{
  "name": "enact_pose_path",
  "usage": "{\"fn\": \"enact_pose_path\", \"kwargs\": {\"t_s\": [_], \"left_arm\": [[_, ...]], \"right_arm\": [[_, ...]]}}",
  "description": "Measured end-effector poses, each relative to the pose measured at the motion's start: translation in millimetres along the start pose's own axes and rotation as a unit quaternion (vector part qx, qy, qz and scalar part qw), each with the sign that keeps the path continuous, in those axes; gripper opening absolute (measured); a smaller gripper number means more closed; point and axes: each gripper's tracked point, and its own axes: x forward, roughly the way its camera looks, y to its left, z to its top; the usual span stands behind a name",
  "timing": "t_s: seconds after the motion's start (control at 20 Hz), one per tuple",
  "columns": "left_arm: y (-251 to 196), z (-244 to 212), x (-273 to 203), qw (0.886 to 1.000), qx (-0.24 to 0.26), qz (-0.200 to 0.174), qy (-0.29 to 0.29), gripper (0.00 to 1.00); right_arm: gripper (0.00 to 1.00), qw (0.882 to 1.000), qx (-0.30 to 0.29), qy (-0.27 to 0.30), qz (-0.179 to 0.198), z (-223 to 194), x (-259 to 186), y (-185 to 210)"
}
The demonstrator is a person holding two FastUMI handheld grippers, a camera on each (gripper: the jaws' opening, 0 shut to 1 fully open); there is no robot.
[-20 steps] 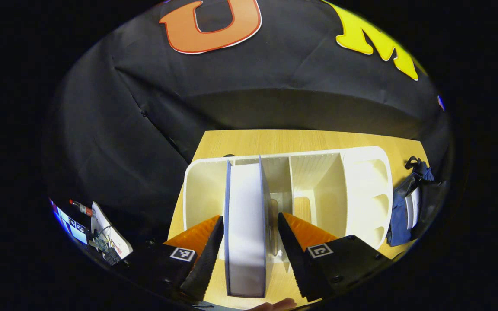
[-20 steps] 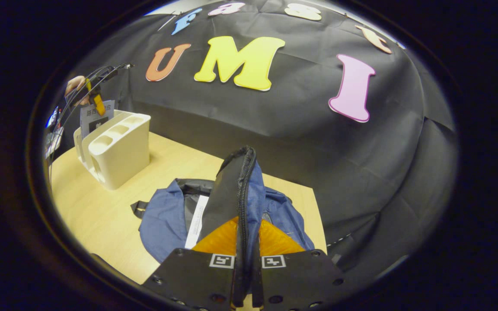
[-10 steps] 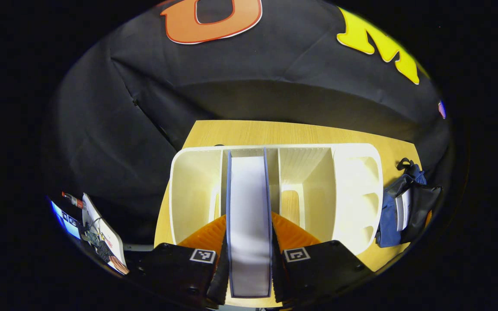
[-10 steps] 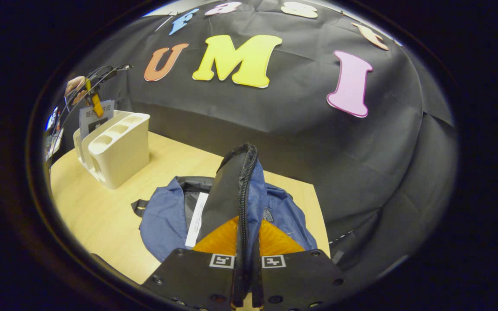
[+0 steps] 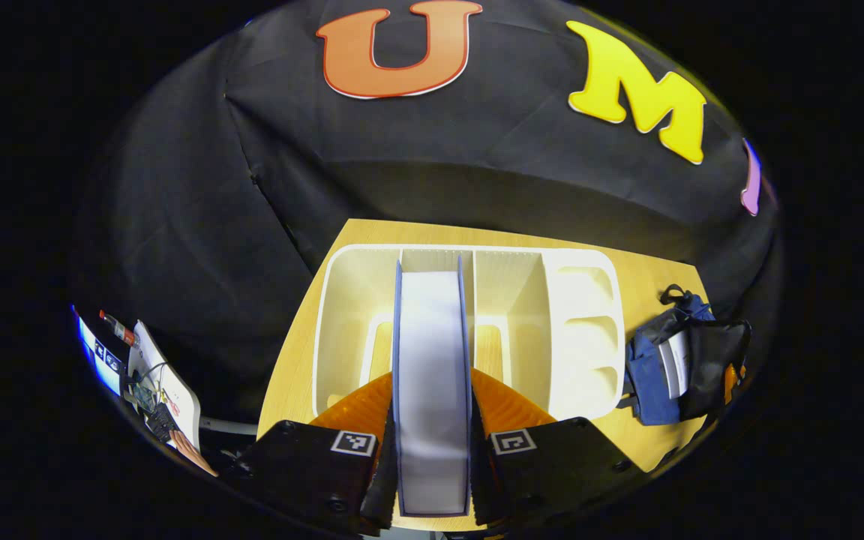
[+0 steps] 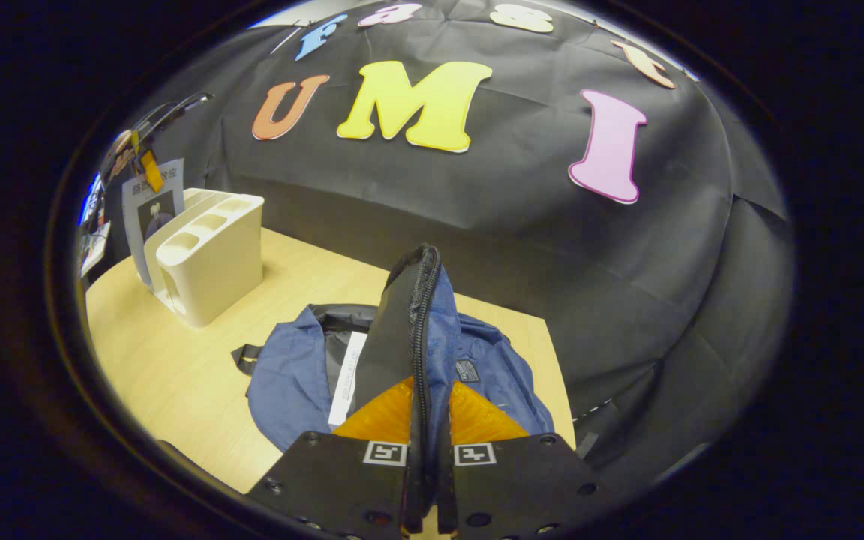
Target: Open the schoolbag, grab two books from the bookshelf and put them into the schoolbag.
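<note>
A book [image 5: 432,337] with blue covers and a white page edge stands between my left gripper's [image 5: 432,384] fingers, which are shut on it over the cream bookshelf [image 5: 349,300]. In the right gripper view that book [image 6: 148,214] hangs lifted above the bookshelf [image 6: 211,259], held from above by the left gripper [image 6: 148,169]. My right gripper [image 6: 426,384] is shut on the schoolbag's dark zippered flap [image 6: 402,322] and holds it upright. The blue schoolbag [image 6: 286,379] lies open on the table, with a white book [image 6: 346,367] inside. In the left gripper view the schoolbag [image 5: 649,367] lies right of the shelf.
The wooden table [image 6: 177,352] ends just past the bag on the right and at the booth wall behind. The shelf's other slots [image 5: 507,300] and small side pockets [image 5: 582,330] hold nothing. A screen and cables [image 5: 151,375] sit off the table's left edge.
My left gripper closed on the book and has lifted it up out of the shelf slot. The right gripper keeps holding the flap in the same place.
</note>
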Motion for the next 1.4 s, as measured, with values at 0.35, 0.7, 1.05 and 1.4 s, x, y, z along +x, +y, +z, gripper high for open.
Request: {"fn": "enact_pose_path", "kwargs": {"t_s": [0.35, 0.7, 1.05, 1.4], "left_arm": [[36.0, -61.1, -56.7, 0.995, -0.085, -0.031, -0.04, 0.41], [37.3, -121.7, -79.6, 0.969, -0.205, -0.118, -0.076, 0.41], [43.5, -186.0, -83.5, 0.928, -0.305, -0.183, -0.115, 0.41], [15.2, -219.9, -77.1, 0.89, -0.364, -0.255, -0.105, 0.41]], "right_arm": [[0.08, 1.0, -0.006, 0.002, -0.006, -3.0, -4.0, 8.3], [0.08, 1.0, -0.006, 0.013, -0.015, -3.9, -4.0, 15.8], [0.08, 0.999, 0.0, 0.03, -0.029, -7.1, -5.6, 18.2], [0.08, 0.998, 0.003, 0.043, -0.035, -7.6, -6.9, 21.7]]}}
